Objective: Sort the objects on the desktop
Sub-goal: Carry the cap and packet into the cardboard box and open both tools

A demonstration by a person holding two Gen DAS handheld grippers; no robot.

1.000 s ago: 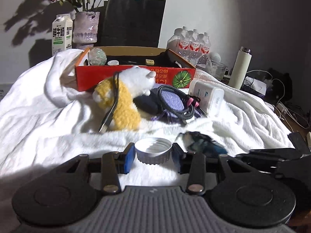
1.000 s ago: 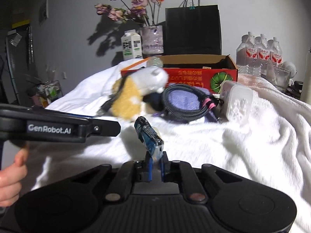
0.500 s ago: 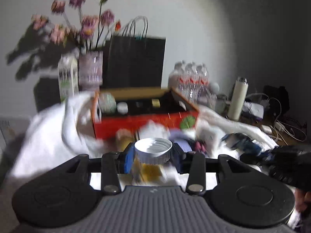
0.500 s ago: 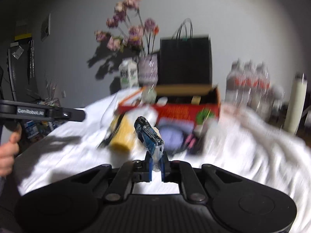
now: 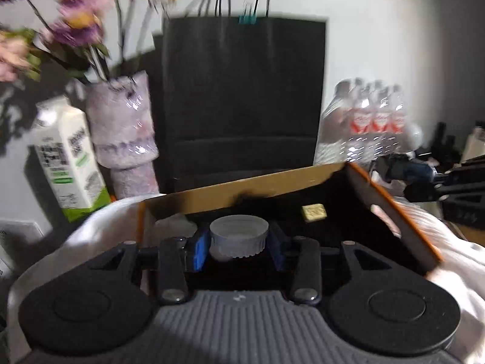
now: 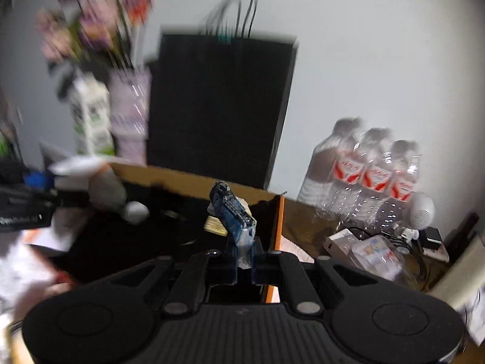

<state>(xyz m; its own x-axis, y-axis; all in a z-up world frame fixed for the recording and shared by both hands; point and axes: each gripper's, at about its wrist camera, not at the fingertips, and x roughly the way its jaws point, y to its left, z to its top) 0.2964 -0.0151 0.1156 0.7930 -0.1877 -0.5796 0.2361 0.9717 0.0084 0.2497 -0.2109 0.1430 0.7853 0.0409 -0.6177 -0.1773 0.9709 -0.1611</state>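
Both tools now over cardboard box (image 5: 272, 182), left tool (image 5: 239, 250) gripping white cap (image 5: 239, 236)

- a plain pale wall (image 5: 379, 45) stands behind the black paper bag (image 5: 242, 97).
- left of the bag: a lilac vase (image 5: 121, 133) of flowers, then a milk carton (image 5: 65, 157).
- right of the bag: packed water bottles (image 6: 372, 170).
- shadows darken the wall left of the bag.

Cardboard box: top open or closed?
Open. The cardboard box has no lid over it; its dark interior and a small gold item inside show from above.
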